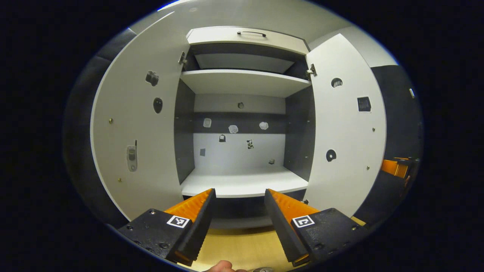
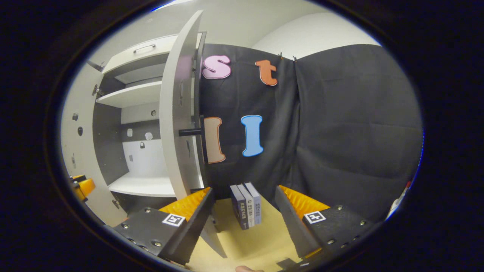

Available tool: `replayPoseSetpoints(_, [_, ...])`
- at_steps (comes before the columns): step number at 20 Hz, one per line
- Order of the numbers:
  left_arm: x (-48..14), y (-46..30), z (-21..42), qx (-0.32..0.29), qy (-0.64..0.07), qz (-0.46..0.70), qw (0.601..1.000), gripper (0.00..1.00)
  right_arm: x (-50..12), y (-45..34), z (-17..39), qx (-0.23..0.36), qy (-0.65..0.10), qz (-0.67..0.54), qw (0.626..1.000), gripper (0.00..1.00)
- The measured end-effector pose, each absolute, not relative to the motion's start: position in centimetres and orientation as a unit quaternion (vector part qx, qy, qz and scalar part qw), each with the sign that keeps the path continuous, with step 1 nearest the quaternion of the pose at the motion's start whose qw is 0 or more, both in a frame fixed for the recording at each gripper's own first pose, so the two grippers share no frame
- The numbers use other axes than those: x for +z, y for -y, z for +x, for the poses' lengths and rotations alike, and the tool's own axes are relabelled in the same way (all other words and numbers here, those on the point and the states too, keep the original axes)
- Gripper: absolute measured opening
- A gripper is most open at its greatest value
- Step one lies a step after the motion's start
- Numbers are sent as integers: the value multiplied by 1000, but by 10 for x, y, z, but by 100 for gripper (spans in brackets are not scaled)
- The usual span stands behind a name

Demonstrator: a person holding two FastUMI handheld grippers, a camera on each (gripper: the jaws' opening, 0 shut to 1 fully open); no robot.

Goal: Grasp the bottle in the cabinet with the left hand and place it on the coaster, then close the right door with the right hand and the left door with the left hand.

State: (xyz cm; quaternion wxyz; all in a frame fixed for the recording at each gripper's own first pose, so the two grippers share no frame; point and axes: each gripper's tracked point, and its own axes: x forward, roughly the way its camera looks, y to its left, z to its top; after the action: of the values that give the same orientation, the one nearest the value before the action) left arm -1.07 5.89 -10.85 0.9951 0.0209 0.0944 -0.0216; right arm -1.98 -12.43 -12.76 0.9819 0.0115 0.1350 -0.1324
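Left gripper view, left to right. Left door (image 1: 130, 139): swung fully open, small stickers on its inner face. Cabinet (image 1: 242, 124): I face it head-on; upper shelf (image 1: 242, 81) and lower shelf (image 1: 244, 183) both bare, a few stickers on the back panel, a drawer front with a handle (image 1: 251, 33) on top. Left gripper (image 1: 239, 206): my fingers spread wide, gripping nothing, held just in front of the lower shelf above the wooden tabletop (image 1: 242, 249). Right door (image 1: 346, 128): open, stickers on its inner face. Bottle and coaster: I cannot locate either.

Right gripper view, left to right. Left door (image 2: 77, 151), open. Cabinet interior (image 2: 132, 151), seen at an angle. Right door (image 2: 177, 113): edge-on to me, its dark knob (image 2: 189, 132) pointing right. Right gripper (image 2: 244, 209): fingers wide apart, empty. Three books (image 2: 247, 209) stand upright between them, farther off on the tabletop.
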Motion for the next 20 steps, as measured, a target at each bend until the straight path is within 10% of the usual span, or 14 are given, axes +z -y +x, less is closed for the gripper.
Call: replayPoseSetpoints(20, [-92,-139,-32,107,-81,16,991,90,-121,76,12,-32,-132,7,991,98])
